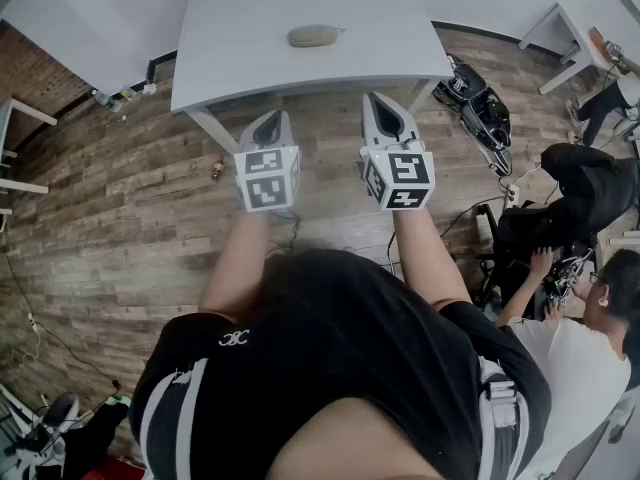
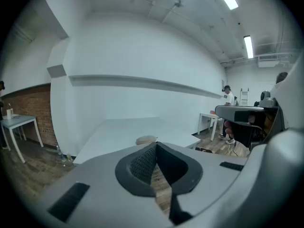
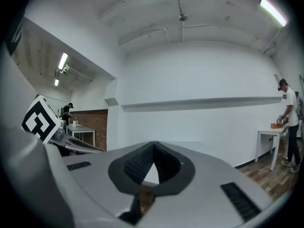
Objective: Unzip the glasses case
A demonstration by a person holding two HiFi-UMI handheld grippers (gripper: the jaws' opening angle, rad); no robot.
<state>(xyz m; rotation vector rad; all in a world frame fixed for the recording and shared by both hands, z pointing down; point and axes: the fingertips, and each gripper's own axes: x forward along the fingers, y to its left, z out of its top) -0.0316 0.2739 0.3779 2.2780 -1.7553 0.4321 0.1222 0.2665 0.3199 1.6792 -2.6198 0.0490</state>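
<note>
A beige oval glasses case [image 1: 315, 36] lies alone on the white table [image 1: 240, 58], toward its far middle; it also shows as a small tan lump, the case [image 2: 146, 140], just beyond the left jaws. My left gripper [image 1: 270, 126] and right gripper [image 1: 392, 118] hover side by side over the floor at the table's near edge, well short of the case. Both are shut with nothing between the pads. In their own views the left gripper [image 2: 155, 145] and the right gripper [image 3: 153, 145] show their tips meeting.
Wood-plank floor lies below the grippers. A person in a white shirt [image 1: 580, 358] sits at right beside a black chair [image 1: 585, 188] and cabled equipment [image 1: 485, 108]. A second white table [image 1: 570, 38] stands at the far right, and a brick wall [image 2: 26, 103] at left.
</note>
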